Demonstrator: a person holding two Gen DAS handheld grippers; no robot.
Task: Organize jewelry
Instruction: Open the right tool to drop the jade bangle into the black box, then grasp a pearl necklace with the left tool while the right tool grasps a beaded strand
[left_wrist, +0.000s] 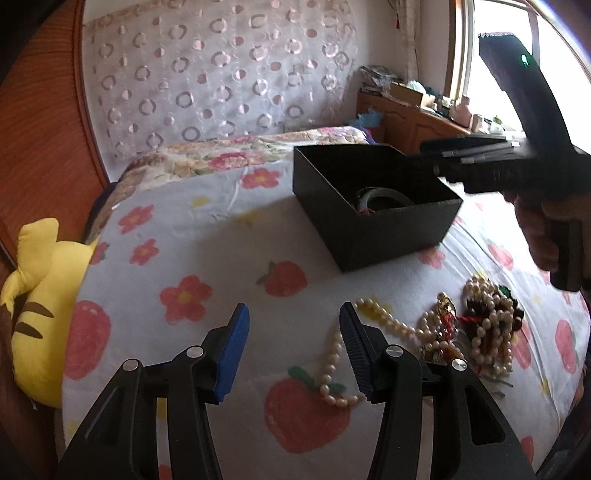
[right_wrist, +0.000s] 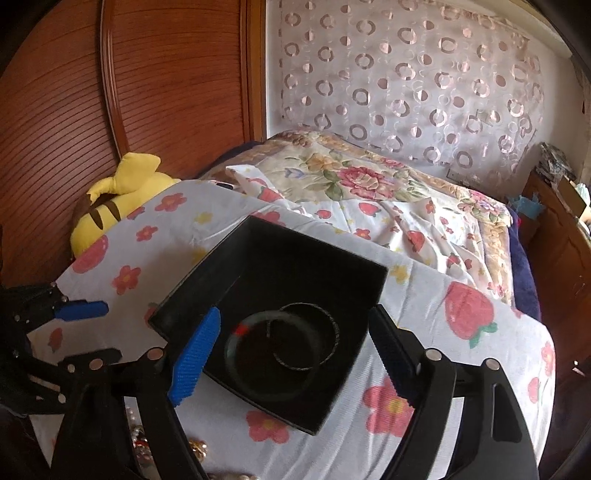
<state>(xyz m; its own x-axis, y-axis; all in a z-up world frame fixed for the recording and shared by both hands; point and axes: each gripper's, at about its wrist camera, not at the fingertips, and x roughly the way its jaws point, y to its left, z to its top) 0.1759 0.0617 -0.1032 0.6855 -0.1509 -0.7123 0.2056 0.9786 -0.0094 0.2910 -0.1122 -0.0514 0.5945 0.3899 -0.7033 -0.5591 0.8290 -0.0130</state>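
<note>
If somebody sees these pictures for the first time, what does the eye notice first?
The black box at the middle of the fruit-print sheet, with two bangles inside. Next, the heap of pearl necklaces on the sheet before the box, and the yellow plush toy at the bed's edge.

Right tongs (right_wrist: 295, 354) spread wide, empty, over black box (right_wrist: 207, 295) on strawberry sheet (right_wrist: 480, 350). Two bangles (right_wrist: 273, 384) inside. Left tongs (right_wrist: 81, 310) poking in beside yellow plush (right_wrist: 122, 192).
</note>
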